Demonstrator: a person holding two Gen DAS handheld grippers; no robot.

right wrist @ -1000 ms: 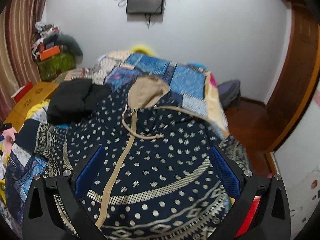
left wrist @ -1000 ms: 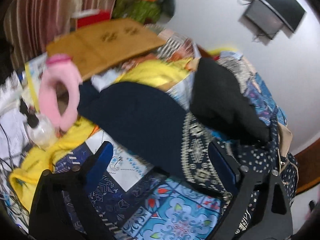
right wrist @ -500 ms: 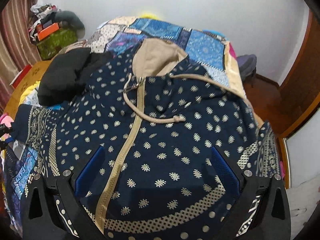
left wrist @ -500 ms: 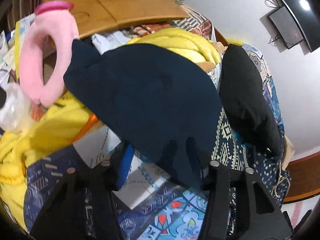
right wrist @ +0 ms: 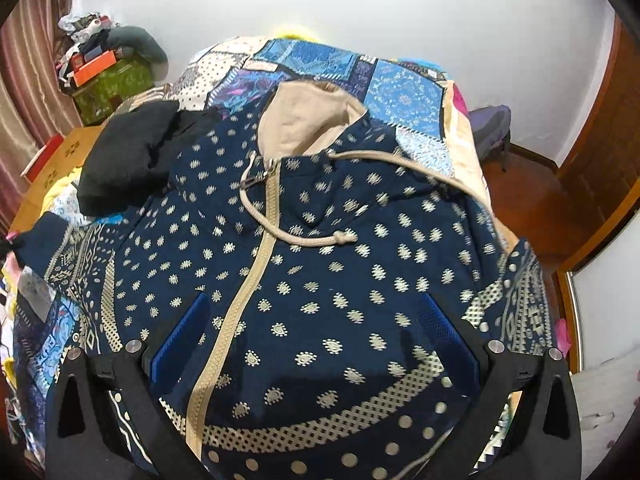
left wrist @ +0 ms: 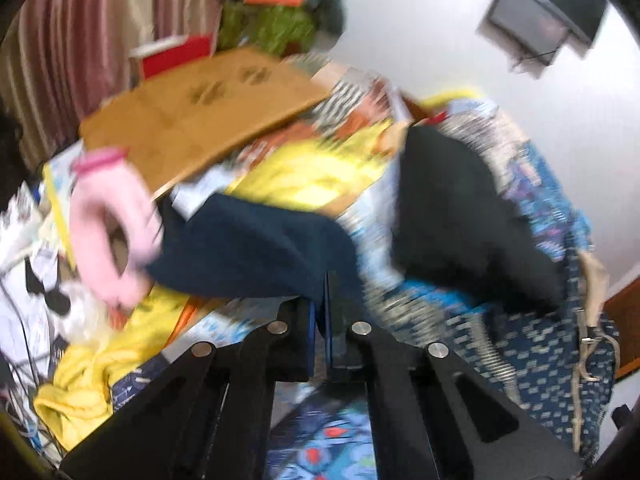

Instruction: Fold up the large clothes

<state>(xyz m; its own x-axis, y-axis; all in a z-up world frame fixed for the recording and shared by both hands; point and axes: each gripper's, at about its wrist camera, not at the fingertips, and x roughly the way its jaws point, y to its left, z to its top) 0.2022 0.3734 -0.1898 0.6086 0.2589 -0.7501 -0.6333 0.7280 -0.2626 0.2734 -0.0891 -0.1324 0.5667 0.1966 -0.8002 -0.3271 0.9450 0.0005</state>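
A navy hoodie (right wrist: 340, 280) with cream dots, a beige zip and a beige-lined hood lies front up, spread on the bed. Its plain navy sleeve end (left wrist: 248, 252) reaches left toward a pink neck pillow (left wrist: 104, 232). My left gripper (left wrist: 320, 300) is shut on that sleeve, and the navy cloth runs out from between the closed blue pads. The left wrist view is blurred by motion. My right gripper (right wrist: 316, 332) is open just above the hoodie's lower front, to the right of the zip, with nothing pinched between its pads.
A black garment (right wrist: 124, 164) lies bunched by the hoodie's left shoulder. A wooden lap table (left wrist: 192, 120), yellow cloth (left wrist: 312, 172) and clutter crowd the bed's left side. The patchwork quilt (right wrist: 400, 92) covers the bed. Wooden floor (right wrist: 540, 200) lies to the right.
My left gripper went from wide open to shut on the navy sleeve end and pulled back with it. My right gripper sank closer over the hoodie's front, still open.
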